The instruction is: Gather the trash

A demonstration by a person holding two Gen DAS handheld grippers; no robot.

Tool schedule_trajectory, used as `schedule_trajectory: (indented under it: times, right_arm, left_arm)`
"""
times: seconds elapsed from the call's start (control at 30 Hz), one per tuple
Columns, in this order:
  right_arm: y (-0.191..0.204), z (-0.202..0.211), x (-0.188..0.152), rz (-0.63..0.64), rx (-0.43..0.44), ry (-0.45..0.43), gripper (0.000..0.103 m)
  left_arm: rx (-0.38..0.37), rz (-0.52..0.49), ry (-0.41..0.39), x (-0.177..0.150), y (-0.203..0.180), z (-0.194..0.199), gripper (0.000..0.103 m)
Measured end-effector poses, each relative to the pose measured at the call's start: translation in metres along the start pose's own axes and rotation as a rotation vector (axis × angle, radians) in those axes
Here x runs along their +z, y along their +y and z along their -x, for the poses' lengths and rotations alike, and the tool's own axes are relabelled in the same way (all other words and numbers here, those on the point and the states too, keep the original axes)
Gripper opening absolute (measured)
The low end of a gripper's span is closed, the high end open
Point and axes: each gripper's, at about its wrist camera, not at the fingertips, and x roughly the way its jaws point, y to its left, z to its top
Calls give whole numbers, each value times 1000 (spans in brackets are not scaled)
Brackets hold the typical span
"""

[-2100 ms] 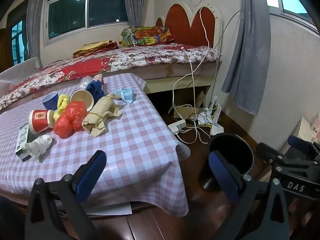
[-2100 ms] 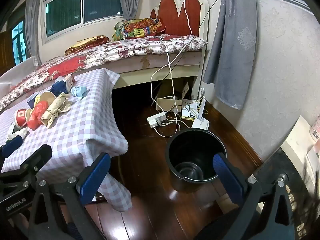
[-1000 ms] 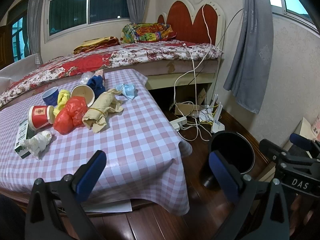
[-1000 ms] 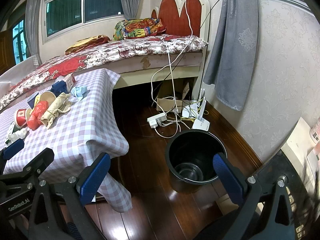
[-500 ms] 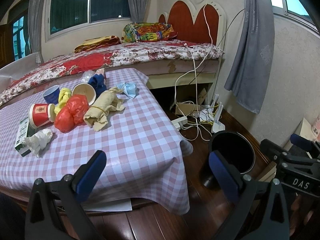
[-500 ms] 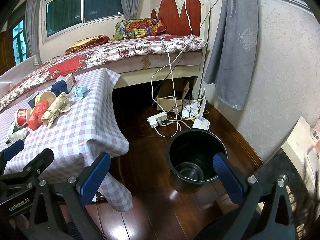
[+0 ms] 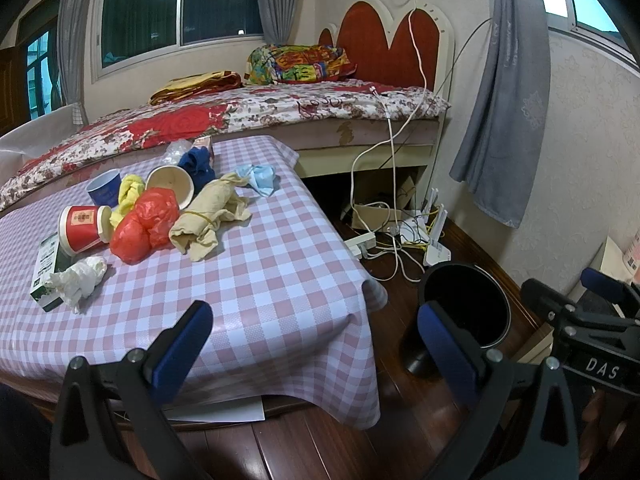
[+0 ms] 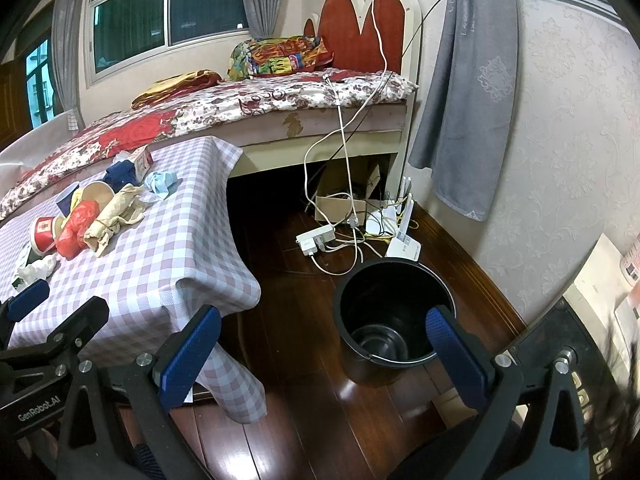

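Observation:
Trash lies in a pile on the checked table (image 7: 280, 280): a red plastic bag (image 7: 144, 228), a beige crumpled bag (image 7: 208, 216), a red paper cup (image 7: 82, 232), a white tissue (image 7: 78, 280), a blue face mask (image 7: 258, 178) and more cups. A black bin (image 8: 392, 312) stands on the floor to the right of the table; it also shows in the left wrist view (image 7: 468, 300). My left gripper (image 7: 316, 344) is open and empty, above the table's near corner. My right gripper (image 8: 324, 348) is open and empty, in front of the bin.
A bed (image 7: 280, 112) runs behind the table. A power strip and tangled cables (image 8: 332, 236) lie on the wooden floor beyond the bin. A grey curtain (image 8: 468, 100) hangs by the right wall. A green box (image 7: 46, 268) sits under the tissue.
The left gripper has drifted slightly, so the table and trash sit a bit nearer and to the right in its view. The right gripper has barely moved. Both stay open.

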Motion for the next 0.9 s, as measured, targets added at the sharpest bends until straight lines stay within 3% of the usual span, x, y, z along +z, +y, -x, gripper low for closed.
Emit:
schedule_trajectory:
  times: [0.9]
  right_arm:
    - [-4, 0, 2, -1, 1, -1, 103]
  left_arm:
    - [-1, 2, 2, 1, 0, 0, 103]
